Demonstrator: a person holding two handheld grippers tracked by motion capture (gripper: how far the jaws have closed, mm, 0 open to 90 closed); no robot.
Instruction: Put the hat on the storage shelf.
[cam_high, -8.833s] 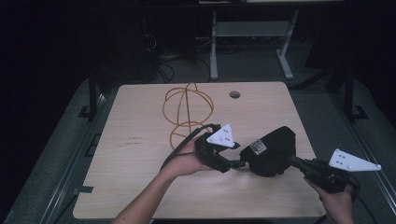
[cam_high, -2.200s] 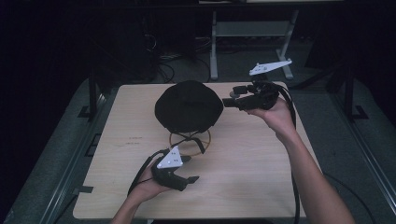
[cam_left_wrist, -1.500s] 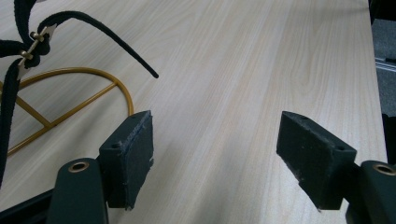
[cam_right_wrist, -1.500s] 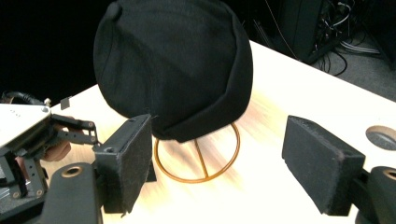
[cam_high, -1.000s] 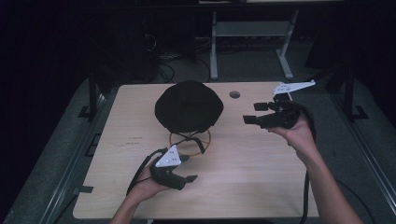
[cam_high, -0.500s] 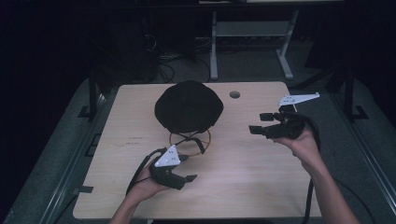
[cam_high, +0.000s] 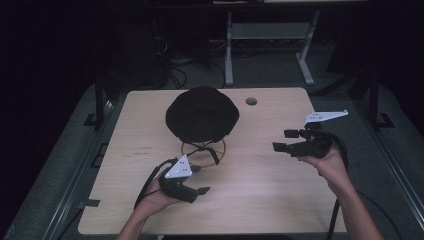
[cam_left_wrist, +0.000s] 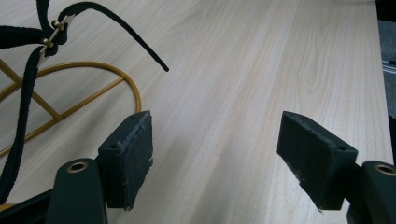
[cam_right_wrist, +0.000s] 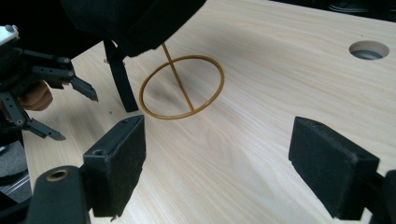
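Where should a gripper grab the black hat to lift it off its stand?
Probably the hat's lower edge on the near right side, coming in low from the right gripper. The crown is wide and rounded, too broad for open jaws; the edge overhangs the gold wire stand.

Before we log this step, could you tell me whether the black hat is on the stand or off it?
On: the black hat sits atop the gold wire stand, with both grippers apart from it.
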